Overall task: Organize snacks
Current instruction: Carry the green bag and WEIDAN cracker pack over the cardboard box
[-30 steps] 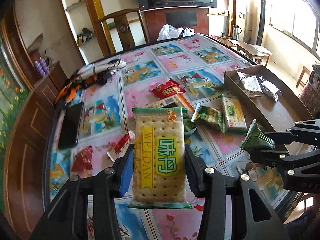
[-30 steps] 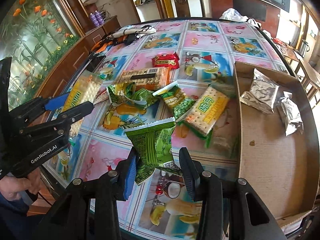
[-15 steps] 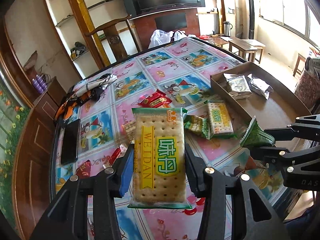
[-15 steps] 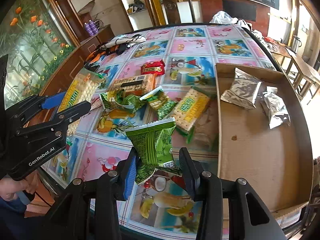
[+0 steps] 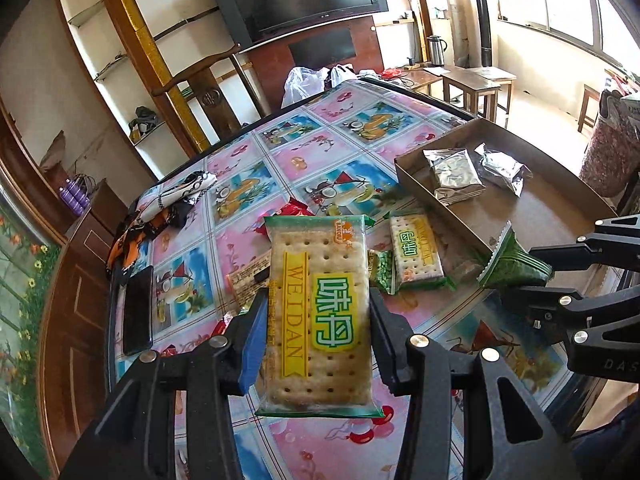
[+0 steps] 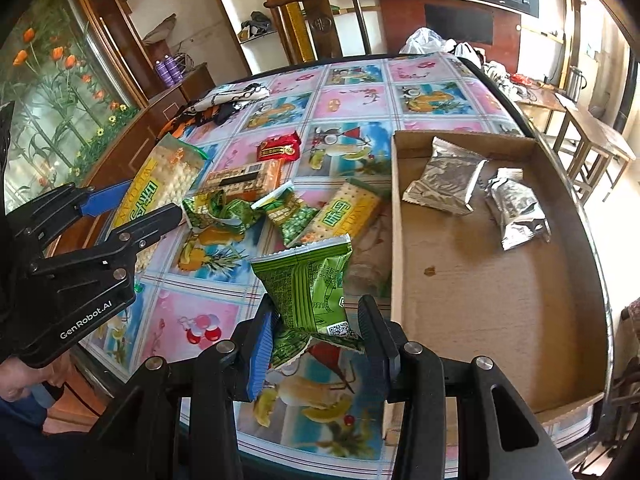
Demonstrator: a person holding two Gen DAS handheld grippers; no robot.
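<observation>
My left gripper [image 5: 318, 320] is shut on a cracker pack [image 5: 320, 312] with yellow and green labels and holds it above the table; it also shows in the right wrist view [image 6: 160, 188]. My right gripper [image 6: 316, 320] is shut on a green snack bag [image 6: 310, 280], held above the table beside the cardboard box [image 6: 480, 300]; the bag also shows in the left wrist view [image 5: 512, 264]. The box holds two silver packets [image 6: 444, 178] [image 6: 516, 216]. Loose snacks lie on the table: a second cracker pack [image 6: 344, 212], green pea bags [image 6: 288, 216], a red packet [image 6: 280, 146].
The table has a colourful fruit-print cloth [image 6: 360, 96]. A black phone [image 5: 138, 316] lies near its left edge, and a scarf [image 5: 160, 212] beyond it. A wooden chair [image 5: 200, 92] stands at the far side. A brown cabinet [image 5: 76, 280] stands left of the table.
Both grippers have risen and pulled back from the table with their snacks still held. The table and box look smaller and farther away in both views.
</observation>
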